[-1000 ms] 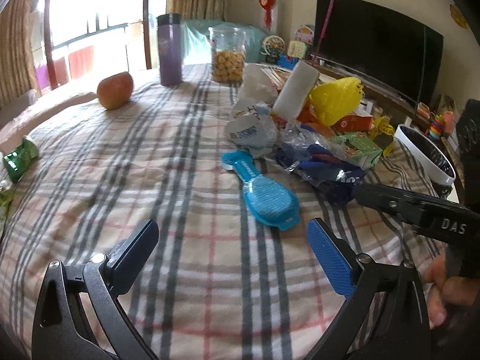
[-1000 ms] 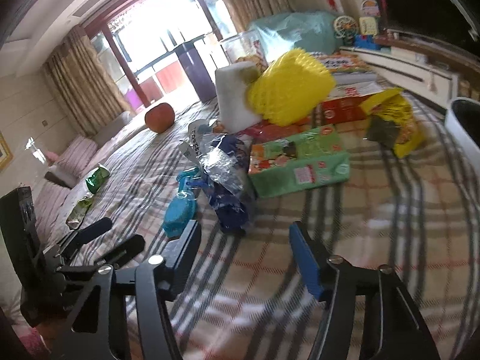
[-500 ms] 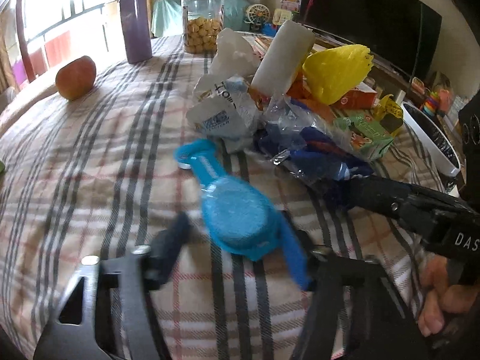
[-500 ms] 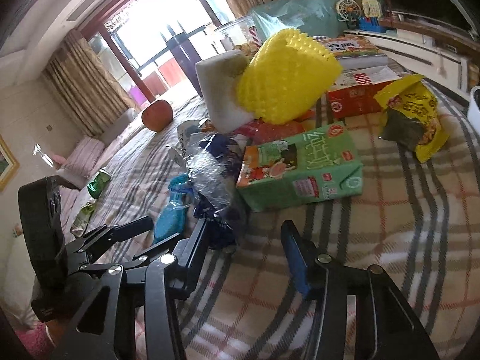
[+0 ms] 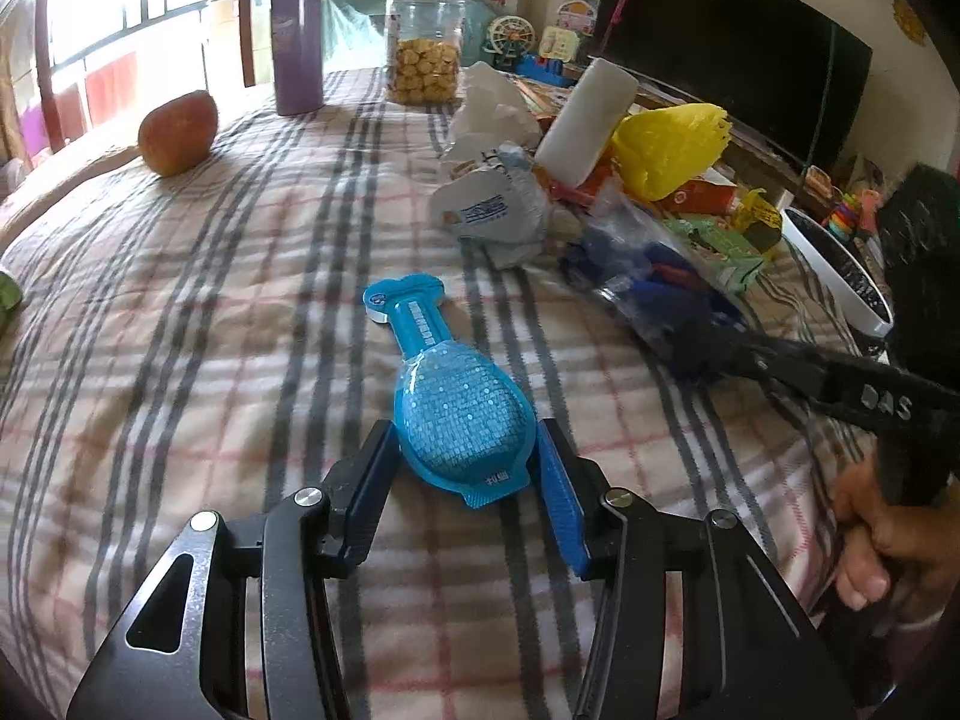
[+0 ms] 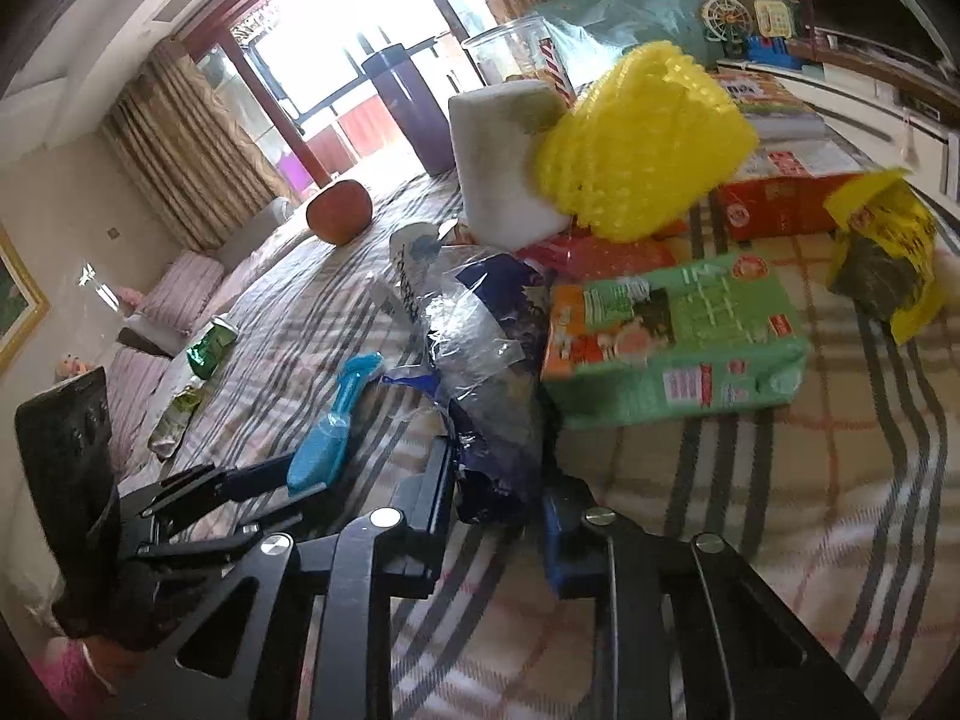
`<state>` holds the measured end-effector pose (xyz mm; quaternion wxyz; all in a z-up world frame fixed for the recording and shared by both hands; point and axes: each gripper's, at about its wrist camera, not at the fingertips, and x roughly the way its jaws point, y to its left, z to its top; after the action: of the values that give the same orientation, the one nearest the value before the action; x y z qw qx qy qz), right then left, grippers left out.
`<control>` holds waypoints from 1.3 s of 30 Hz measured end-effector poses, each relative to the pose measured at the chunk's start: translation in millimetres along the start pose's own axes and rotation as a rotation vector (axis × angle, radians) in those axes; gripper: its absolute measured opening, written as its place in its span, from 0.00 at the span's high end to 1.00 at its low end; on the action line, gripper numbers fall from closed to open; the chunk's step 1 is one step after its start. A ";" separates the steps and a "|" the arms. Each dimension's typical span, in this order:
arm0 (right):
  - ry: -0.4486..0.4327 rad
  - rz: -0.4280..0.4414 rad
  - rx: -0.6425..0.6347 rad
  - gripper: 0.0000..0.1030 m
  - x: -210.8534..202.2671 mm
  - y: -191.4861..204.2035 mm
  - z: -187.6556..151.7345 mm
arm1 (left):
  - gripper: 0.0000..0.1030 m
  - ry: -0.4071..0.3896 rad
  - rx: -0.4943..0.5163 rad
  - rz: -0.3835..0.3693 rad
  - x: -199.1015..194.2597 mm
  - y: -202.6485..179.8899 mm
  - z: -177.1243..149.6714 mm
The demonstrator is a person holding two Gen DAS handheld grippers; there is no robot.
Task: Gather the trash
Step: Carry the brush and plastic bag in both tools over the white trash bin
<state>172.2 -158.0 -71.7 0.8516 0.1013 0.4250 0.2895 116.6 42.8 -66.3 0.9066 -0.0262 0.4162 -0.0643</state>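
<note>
L tool [image 5: 467, 468], R tool [image 6: 501, 498]: both clamped.

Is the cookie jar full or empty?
Partly full. Cookies fill the lower part of the clear jar; the top part looks empty.

black gripper [image 5: 465, 471] frames, silver screws, blue jaw pads, white "das" lettering
</note>
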 end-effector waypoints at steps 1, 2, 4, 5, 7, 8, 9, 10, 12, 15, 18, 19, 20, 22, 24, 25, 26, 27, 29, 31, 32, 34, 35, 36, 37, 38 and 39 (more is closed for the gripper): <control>0.003 0.003 0.002 0.76 -1.5 0.6 -2.2 | 0.53 -0.003 -0.001 0.005 -0.2 -0.8 0.0; 0.005 0.007 0.006 0.71 -3.9 0.6 -4.9 | 0.50 -0.004 -0.001 0.011 0.2 -2.9 0.1; 0.002 0.003 0.013 0.70 -7.9 0.2 -7.5 | 0.41 -0.006 0.000 0.024 2.2 -6.4 0.6; 0.002 -0.003 0.012 0.65 -8.5 0.3 -6.4 | 0.37 -0.008 0.000 0.037 3.7 -8.7 1.6; -0.002 -0.016 0.012 0.59 -7.1 1.3 -2.8 | 0.37 -0.009 0.006 0.058 6.7 -12.0 3.0; -0.006 -0.025 0.012 0.58 -5.4 2.2 0.3 | 0.37 -0.007 0.010 0.072 9.0 -13.0 3.6; -0.006 -0.029 0.010 0.58 -3.9 3.2 2.4 | 0.41 -0.005 0.012 0.080 11.3 -13.3 4.2; -0.006 -0.035 0.007 0.58 -1.4 4.2 4.6 | 0.45 -0.010 0.014 0.084 11.9 -13.4 4.1; -0.002 -0.046 0.002 0.60 3.1 5.3 6.2 | 0.53 -0.013 0.017 0.081 11.4 -13.0 4.0; 0.002 -0.034 0.010 0.74 4.4 5.2 2.9 | 0.54 -0.021 -0.002 0.057 6.4 -9.8 1.4; -0.018 -0.019 -0.005 0.78 -6.9 8.2 -4.4 | 0.54 -0.031 -0.008 0.040 1.5 -11.3 -0.3; -0.025 -0.011 -0.007 0.78 -12.0 8.7 -6.8 | 0.54 -0.037 -0.003 0.032 -1.6 -14.5 -1.1; -0.029 -0.008 -0.007 0.78 -15.8 9.1 -8.5 | 0.54 -0.043 0.003 0.027 -4.1 -18.0 -1.7; -0.040 0.000 -0.001 0.79 -26.7 7.6 -12.2 | 0.54 -0.063 0.024 0.015 -11.3 -28.3 -2.4; -0.054 0.006 0.014 0.79 -39.0 3.7 -16.5 | 0.54 -0.078 0.042 0.000 -17.1 -37.8 -2.7; -0.064 0.005 0.021 0.79 -45.8 1.4 -19.6 | 0.54 -0.085 0.054 -0.009 -20.0 -43.9 -2.7; -0.071 0.004 0.027 0.79 -50.7 -0.6 -22.0 | 0.54 -0.089 0.065 -0.020 -22.1 -50.2 -2.5; -0.080 0.000 0.035 0.79 -57.4 -3.4 -25.0 | 0.54 -0.092 0.076 -0.033 -23.8 -56.2 -2.2; -0.094 -0.011 0.049 0.79 -67.7 -8.7 -29.8 | 0.54 -0.096 0.104 -0.058 -26.7 -70.9 -1.9; -0.108 -0.024 0.067 0.79 -78.8 -16.5 -34.7 | 0.54 -0.103 0.132 -0.080 -29.1 -85.7 -1.9; -0.117 -0.031 0.082 0.79 -86.0 -22.1 -37.4 | 0.54 -0.104 0.141 -0.089 -29.4 -90.9 -1.4; -0.130 -0.033 0.100 0.79 -94.2 -26.6 -39.6 | 0.54 -0.106 0.162 -0.110 -29.8 -103.6 0.5; -0.142 -0.041 0.107 0.79 -101.3 -30.6 -41.4 | 0.54 -0.108 0.170 -0.119 -30.2 -107.6 1.3; -0.151 -0.047 0.111 0.79 -105.8 -32.3 -42.2 | 0.54 -0.110 0.180 -0.127 -30.1 -112.3 2.6; -0.158 -0.054 0.117 0.79 -109.7 -34.2 -43.1 | 0.54 -0.112 0.195 -0.138 -30.4 -119.9 3.4; -0.165 -0.064 0.125 0.79 -114.0 -37.6 -44.8 | 0.54 -0.112 0.204 -0.146 -30.2 -124.3 4.5; -0.173 -0.075 0.134 0.79 -118.4 -41.9 -46.0 | 0.54 -0.112 0.215 -0.154 -29.3 -129.7 5.8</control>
<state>97.4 -264.0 -39.0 0.8867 0.1664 0.3719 0.2188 89.8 -81.7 -27.4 0.9184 0.0356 0.3524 -0.1765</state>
